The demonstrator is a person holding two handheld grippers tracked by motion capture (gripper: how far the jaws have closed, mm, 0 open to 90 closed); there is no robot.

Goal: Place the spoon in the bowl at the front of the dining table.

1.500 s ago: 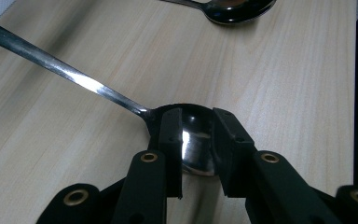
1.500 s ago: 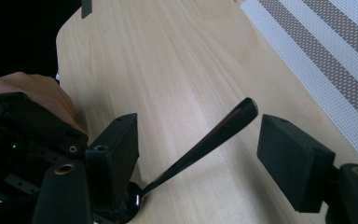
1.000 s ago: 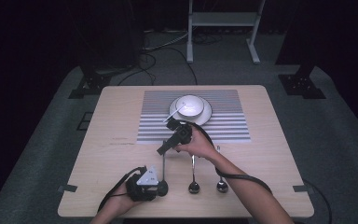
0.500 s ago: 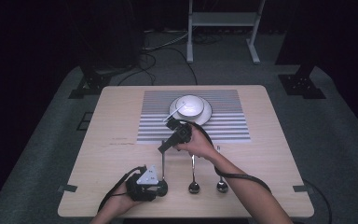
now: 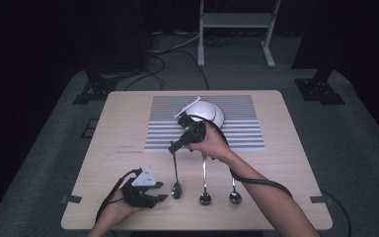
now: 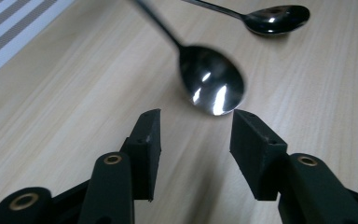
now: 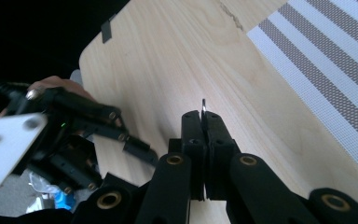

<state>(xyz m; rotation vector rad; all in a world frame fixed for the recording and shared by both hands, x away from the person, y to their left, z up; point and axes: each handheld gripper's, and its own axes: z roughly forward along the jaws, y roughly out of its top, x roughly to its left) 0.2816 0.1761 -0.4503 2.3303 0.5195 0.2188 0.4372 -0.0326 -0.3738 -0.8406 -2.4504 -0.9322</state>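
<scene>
Near the middle of the desk [image 5: 123,128], my right gripper [image 5: 176,146] has its jaws pressed together on the handle end of the left spoon [image 5: 175,177]. In the right gripper view I can see a thin sliver of metal [image 7: 203,106] poking up between the two black jaws, so the pinch is right on the handle tip. That spoon's bowl sits close to the front edge of the desk, and its handle runs back toward the striped mat [image 5: 242,129].

My left gripper [image 5: 159,197] rests at the front left part of the desk, jaws spread apart and nothing between them. In the left gripper view the shiny bowl of that same spoon [image 6: 210,79] lies just beyond my open jaw tips, a little blurred, not touching them as far as I can tell.

Two more spoons line up along the front edge to the right: the middle spoon [image 5: 205,190] and the right spoon [image 5: 234,193], both flat on the wood with bowls toward me.

Back on the striped mat sits a white bowl [image 5: 206,111], upside down by the look of it, with a white stick-like piece [image 5: 187,107] at its left rim.
</scene>
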